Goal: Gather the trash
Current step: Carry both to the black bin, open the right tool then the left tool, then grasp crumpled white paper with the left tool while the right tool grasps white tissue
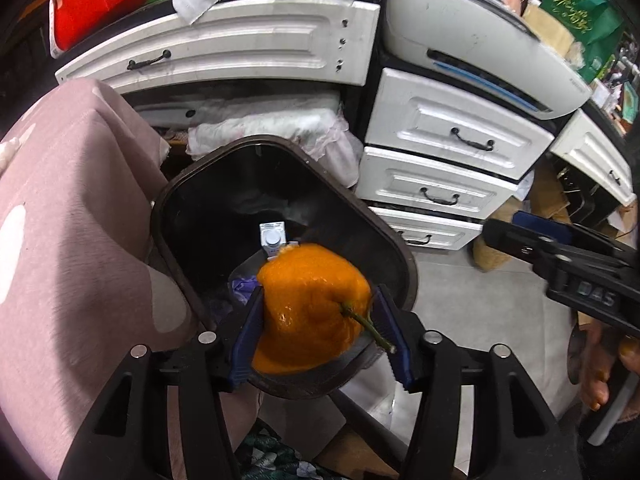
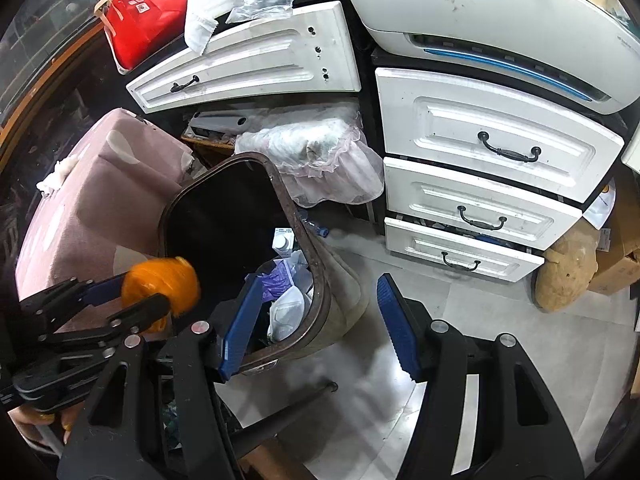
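Observation:
My left gripper (image 1: 320,332) is shut on an orange peel (image 1: 312,308) with a green stem and holds it over the open mouth of a dark brown trash bin (image 1: 188,184). In the right wrist view the left gripper (image 2: 132,300) with the orange peel (image 2: 162,280) sits at the bin's (image 2: 320,280) left edge. The bin holds a small white carton (image 1: 273,236), purple scraps (image 2: 280,276) and a white face mask (image 2: 288,312). My right gripper (image 2: 316,324) is open and empty, to the right of the bin above the floor; it also shows in the left wrist view (image 1: 532,236).
A pink cloth-covered seat (image 1: 68,240) stands left of the bin. White drawers (image 2: 480,192) stand behind and to the right, with a white printer (image 2: 480,12) on top. Frilly white fabric (image 2: 320,156) lies behind the bin. A tan bag (image 2: 568,276) sits on the grey tiled floor (image 2: 500,320).

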